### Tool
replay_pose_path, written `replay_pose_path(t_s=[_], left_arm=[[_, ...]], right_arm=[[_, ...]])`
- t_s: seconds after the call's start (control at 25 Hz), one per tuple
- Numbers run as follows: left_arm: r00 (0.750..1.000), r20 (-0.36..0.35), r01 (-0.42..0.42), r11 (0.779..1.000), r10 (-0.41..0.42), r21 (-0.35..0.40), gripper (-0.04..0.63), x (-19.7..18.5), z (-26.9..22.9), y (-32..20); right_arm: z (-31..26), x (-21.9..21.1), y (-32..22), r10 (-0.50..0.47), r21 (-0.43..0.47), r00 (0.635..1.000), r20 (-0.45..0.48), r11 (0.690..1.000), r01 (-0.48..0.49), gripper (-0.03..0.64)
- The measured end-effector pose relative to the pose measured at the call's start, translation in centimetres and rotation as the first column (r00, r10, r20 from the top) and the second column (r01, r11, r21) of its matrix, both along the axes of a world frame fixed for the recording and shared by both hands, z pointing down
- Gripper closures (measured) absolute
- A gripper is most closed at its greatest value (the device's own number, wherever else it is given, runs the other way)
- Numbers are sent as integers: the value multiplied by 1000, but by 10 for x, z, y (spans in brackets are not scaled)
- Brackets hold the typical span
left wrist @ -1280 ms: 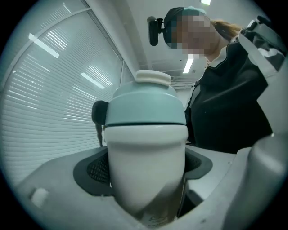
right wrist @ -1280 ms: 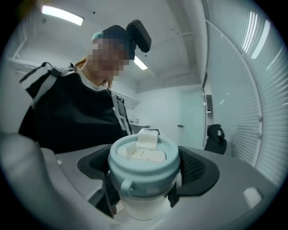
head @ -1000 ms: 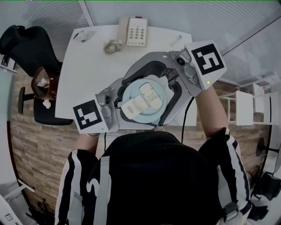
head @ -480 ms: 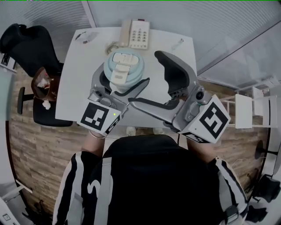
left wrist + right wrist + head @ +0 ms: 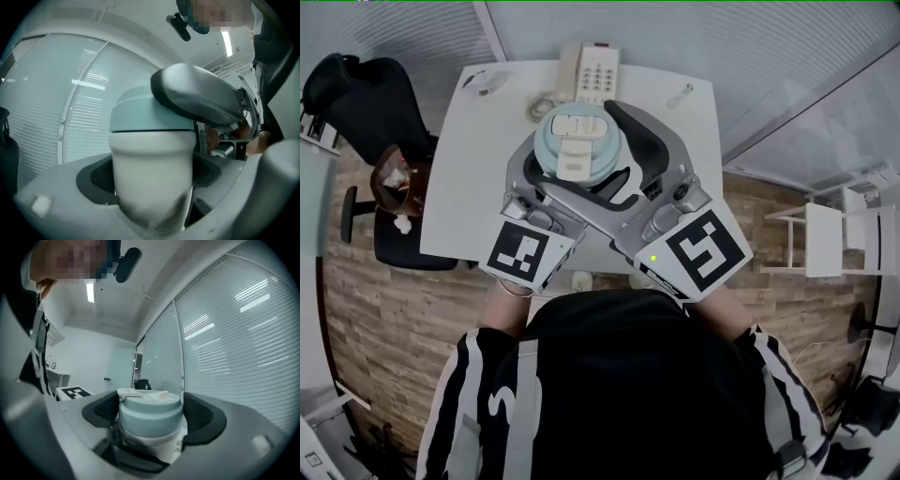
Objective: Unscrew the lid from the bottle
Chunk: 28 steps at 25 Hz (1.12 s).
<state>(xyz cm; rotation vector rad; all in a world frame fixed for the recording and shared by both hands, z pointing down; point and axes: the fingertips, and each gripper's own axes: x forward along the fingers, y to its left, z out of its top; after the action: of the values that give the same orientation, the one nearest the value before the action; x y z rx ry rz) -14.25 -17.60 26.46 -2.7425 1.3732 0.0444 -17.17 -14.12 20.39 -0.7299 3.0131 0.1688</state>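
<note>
**Item 1 – bottle**. Cylindrical, smooth matt white body, faint print low on one side. It stands upright between the L gripper's pads, body filling the gap.

**Item 2 – lid**. Round, pale teal plastic w/ a plain smooth side wall. Cream flip tab on top. Still seated on the bottle, level w/ the R gripper's pads.

**Item 3 – L gripper**. Grey moulded shell w/ curved arms and dark ribbed pads. Clamped on the white body below the lid, pads pressed to both sides. Points level and reaches in from the person's lower-left side. Marker cube at its rear, nearest the person.

**Item 4 – R gripper**. Same grey shell, same dark pads. Set wide, jaws have just been closing, w/ the lid between them. One pad looks to meet the lid wall and a thin sliver shows at the other, so no firm press is seen. Points level, riding higher than the L gripper and crossing over it in a V. Marker cube at its rear.

**Item 5 – table**. White, flat, rounded corners, beneath both tools.

**Item 6 – telephone**. Cream, keypad type w/ coiled cord, beyond the jaw tips on the table's far edge.

**Item 7 – sleeves**. Black w/ white stripes, behind the cubes.
</note>
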Motion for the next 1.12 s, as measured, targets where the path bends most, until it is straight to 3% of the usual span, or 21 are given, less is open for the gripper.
replay_pose_path(t_s=[0.08,0.16,0.28,0.44,0.6,0.68,0.72,0.8,0.84,0.88,0.96,1.12], left_arm=[[996,-10,-85,996,85,2,158,9,-2,8],[977,-14,-212,977,212,14,158,20,-7,22],[915,21,-403,915,403,16,158,40,-11,45],[806,47,-591,807,590,-6,160,68,-10,77],[717,42,-695,718,696,-38,158,97,-12,99],[686,50,-724,688,726,-48,158,105,-10,104],[677,44,-733,679,735,-50,158,106,-9,105],[679,15,-732,679,734,-53,158,109,-8,106],[691,0,-722,690,723,-52,158,110,-9,104],[710,-14,-703,709,704,-49,158,112,-10,100],[774,-29,-633,773,632,-38,158,113,-12,84],[921,16,-389,921,389,1,160,98,-10,46]], right_arm=[[-2,4,9,-106,-16,994,-1,994,106,195],[-7,9,23,-262,-39,965,6,964,262,195],[-11,25,43,-502,-43,865,-15,864,501,195],[-10,53,70,-754,-22,657,-13,657,753,193],[-13,86,85,-924,-54,381,25,379,924,195],[-15,93,90,-966,-66,256,35,254,965,195],[-15,94,91,-977,-74,208,40,205,976,195],[-16,96,92,-986,-80,155,63,150,985,195],[-19,97,90,-984,-72,162,81,156,985,195],[-23,100,86,-975,-55,196,100,192,980,199],[-30,106,73,-937,-13,327,127,328,945,204],[-32,109,51,-767,40,634,103,640,767,193]])
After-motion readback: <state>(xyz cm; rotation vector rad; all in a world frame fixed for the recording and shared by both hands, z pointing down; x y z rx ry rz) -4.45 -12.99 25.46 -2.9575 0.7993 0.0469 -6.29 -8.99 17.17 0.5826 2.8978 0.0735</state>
